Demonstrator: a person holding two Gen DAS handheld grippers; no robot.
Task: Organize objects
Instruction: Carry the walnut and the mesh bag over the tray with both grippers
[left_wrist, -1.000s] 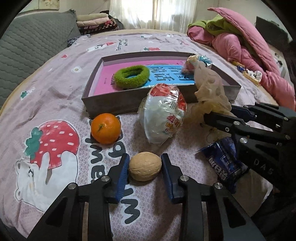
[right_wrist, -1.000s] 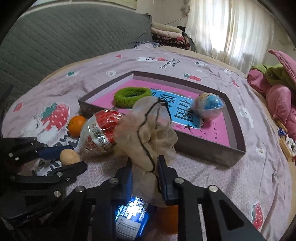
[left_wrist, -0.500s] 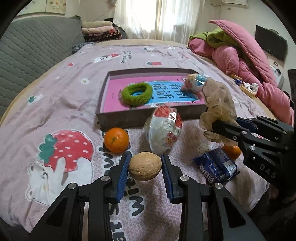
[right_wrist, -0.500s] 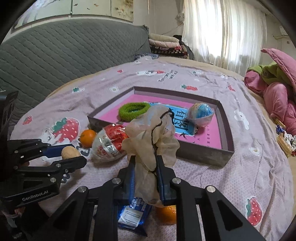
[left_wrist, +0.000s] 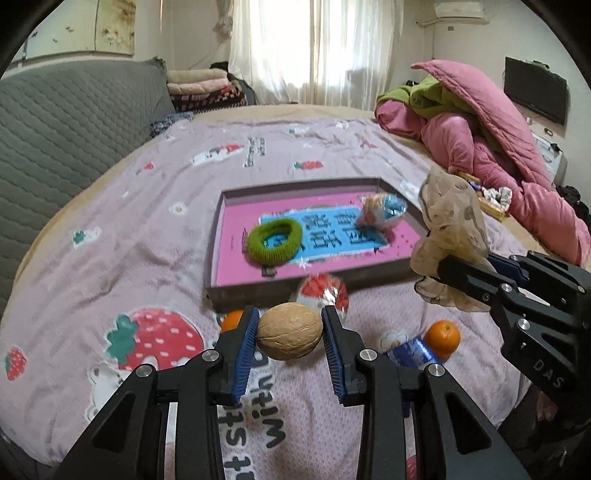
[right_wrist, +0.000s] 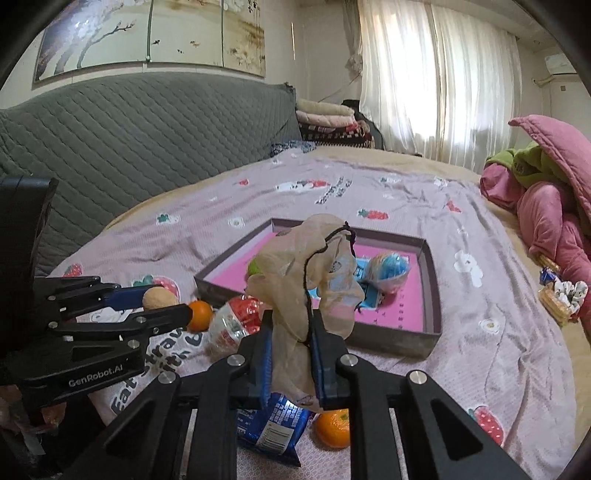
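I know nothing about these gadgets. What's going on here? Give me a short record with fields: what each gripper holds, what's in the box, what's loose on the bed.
left gripper: shut on walnut, lifted off the bedspread
right gripper: shut on beige mesh bag, held up in front of the box
box: shallow tray with a pink lining; holds green hair tie and blue wrapped ball
loose on bed: two oranges, blue snack packet, red-and-white wrapped pack

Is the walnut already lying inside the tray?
No. The walnut is clamped between the fingers of the left gripper, lifted above the bedspread and short of the tray, which holds the green hair tie.
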